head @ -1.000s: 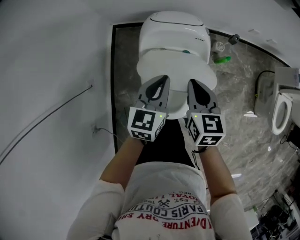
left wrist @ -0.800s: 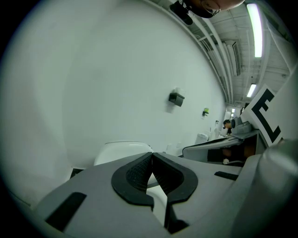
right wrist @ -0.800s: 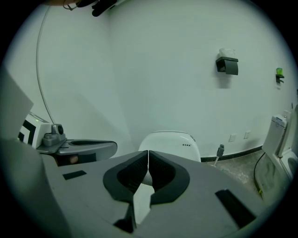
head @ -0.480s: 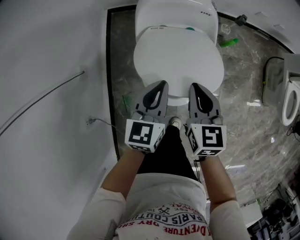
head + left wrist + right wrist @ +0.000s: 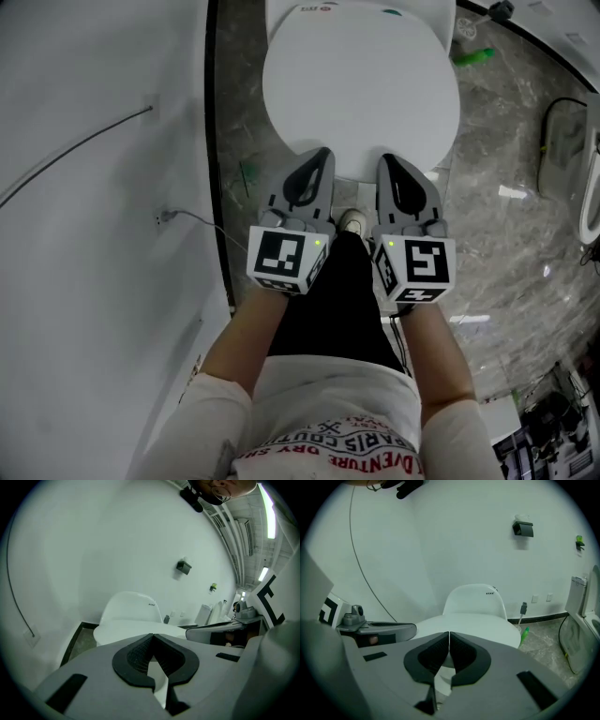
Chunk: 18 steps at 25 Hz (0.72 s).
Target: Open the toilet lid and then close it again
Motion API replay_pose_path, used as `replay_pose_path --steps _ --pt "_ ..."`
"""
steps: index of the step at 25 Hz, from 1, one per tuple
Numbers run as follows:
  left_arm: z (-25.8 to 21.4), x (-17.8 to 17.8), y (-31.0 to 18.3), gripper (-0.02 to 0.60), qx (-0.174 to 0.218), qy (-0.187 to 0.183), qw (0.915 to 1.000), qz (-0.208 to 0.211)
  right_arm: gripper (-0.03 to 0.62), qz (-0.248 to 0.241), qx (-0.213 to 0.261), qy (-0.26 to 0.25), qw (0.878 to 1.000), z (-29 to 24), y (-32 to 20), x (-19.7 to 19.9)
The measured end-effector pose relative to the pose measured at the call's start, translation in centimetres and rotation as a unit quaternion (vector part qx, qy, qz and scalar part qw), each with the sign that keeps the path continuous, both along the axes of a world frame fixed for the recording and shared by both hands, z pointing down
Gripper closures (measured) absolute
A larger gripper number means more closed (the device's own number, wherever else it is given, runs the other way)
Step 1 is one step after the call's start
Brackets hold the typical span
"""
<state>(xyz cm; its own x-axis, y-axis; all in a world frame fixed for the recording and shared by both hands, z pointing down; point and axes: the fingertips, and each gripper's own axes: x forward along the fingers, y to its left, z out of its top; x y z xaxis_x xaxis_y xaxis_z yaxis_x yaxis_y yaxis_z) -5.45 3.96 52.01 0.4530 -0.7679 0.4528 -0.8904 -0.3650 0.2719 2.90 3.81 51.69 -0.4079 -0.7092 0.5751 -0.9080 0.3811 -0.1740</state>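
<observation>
Toilet lid (image 5: 361, 94), one only, lies shut over the bowl at the top of the head view, beside the white wall (image 5: 94, 84) and on the grey marbled floor (image 5: 511, 253). Two claws hang side by side at its front edge, the left claw (image 5: 322, 156) and the right claw (image 5: 386, 161), each with jaws pressed together on nothing; whether they touch the lid cannot be told. One green object (image 5: 473, 56) lies right of the toilet, one thin cable (image 5: 75, 159) crosses the wall, and one shoe tip (image 5: 352, 222) shows between the claws.
</observation>
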Motion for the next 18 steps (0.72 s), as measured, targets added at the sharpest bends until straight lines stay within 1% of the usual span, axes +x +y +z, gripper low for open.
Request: replay_pose_path --steps 9,18 --pt "7.8 0.0 3.3 0.575 -0.047 -0.006 0.9989 0.005 0.58 -0.023 -0.043 0.013 0.999 7.7 3.3 -0.2" --pt "15.1 0.4 5.0 0.575 -0.094 -0.037 0.9947 0.019 0.58 -0.021 -0.1 0.022 0.995 14.8 5.0 0.1"
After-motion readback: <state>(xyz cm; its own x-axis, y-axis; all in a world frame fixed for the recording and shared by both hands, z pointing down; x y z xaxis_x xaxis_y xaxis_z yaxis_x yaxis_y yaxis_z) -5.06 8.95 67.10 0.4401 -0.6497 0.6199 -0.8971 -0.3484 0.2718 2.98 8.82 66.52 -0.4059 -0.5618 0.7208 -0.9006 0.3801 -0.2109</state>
